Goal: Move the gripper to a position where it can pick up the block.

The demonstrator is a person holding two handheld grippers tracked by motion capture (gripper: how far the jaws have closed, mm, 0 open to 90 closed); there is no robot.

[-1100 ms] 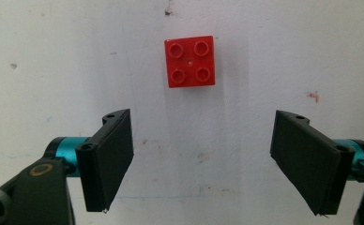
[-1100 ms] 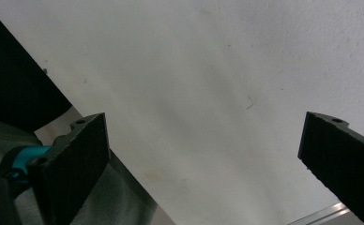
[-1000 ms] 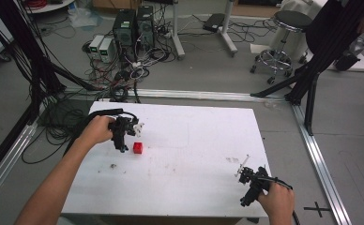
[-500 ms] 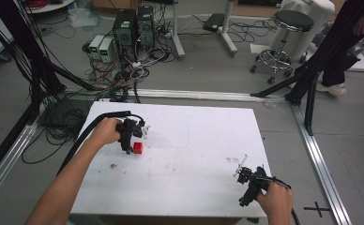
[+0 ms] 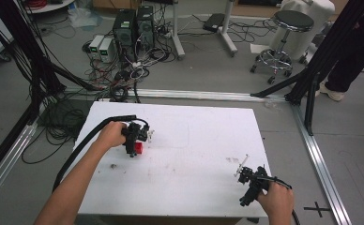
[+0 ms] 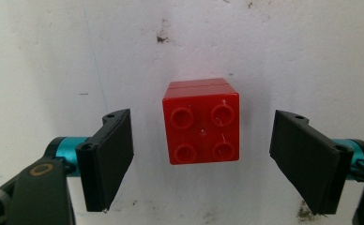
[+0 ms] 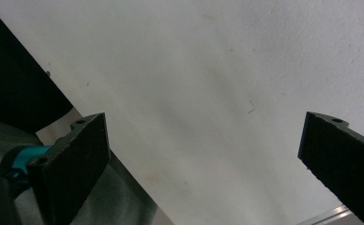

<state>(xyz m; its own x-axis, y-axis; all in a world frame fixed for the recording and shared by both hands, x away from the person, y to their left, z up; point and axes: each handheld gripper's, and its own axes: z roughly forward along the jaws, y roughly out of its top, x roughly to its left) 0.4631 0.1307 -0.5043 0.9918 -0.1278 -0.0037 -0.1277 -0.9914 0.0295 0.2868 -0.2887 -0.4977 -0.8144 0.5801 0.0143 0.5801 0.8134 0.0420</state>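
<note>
The red Duplo brick [image 6: 201, 123] sat studs-up, square between the left gripper [image 6: 201, 161]'s wide-open jaws, not touching; right gripper [image 7: 203, 164] gaped empty, well apart.

1 red brick [image 6: 201, 122], perhaps 2 stacked, 2 grippers

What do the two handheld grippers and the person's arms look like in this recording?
Both the left gripper and right gripper have flat black rectangular jaw pads with small screw holes, mounted on teal metal fittings. Their bodies are black, and a thick black cable trails from the left one. The forearms are bare, with no sleeves in the high view.
</note>
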